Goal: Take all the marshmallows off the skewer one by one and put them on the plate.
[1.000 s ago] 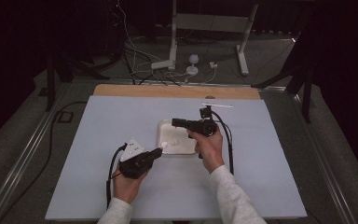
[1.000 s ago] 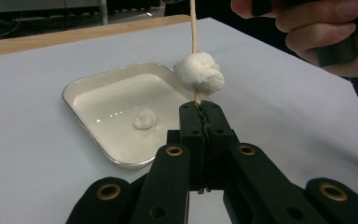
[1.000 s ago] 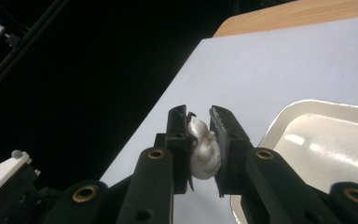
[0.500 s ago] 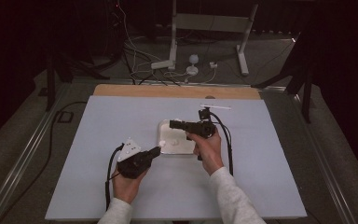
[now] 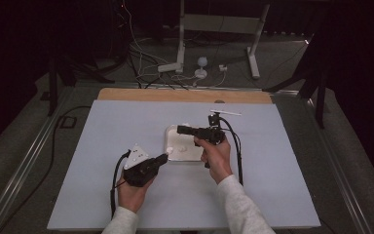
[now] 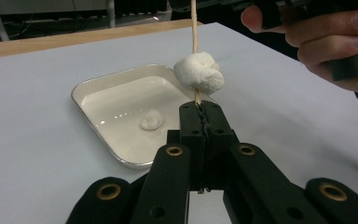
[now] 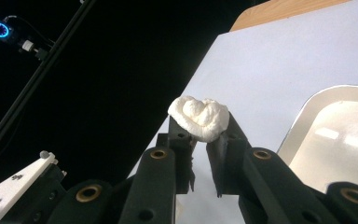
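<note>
My left gripper (image 6: pixel 204 109) is shut on the lower end of a thin wooden skewer (image 6: pixel 195 28), which stands upright. One white marshmallow (image 6: pixel 199 72) is threaded on it just above the jaws. My right gripper (image 7: pixel 201 133) pinches a second, squashed marshmallow (image 7: pixel 199 116) at its tips, and its jaws have just closed further on it. In the high view the left gripper (image 5: pixel 163 158) sits at the near left corner of the white tray (image 5: pixel 195 157). The right gripper (image 5: pixel 180 129) hovers over the tray's far edge. A small marshmallow (image 6: pixel 151 120) lies in the tray (image 6: pixel 93 86).
The tray sits mid-table on a pale board (image 5: pixel 102 146) with a wooden strip (image 5: pixel 185 95) along the far edge. Beyond it, cables and metal stand legs (image 5: pixel 180 58) cover the floor. The hand (image 6: pixel 326 42) with the right gripper is close above the skewer.
</note>
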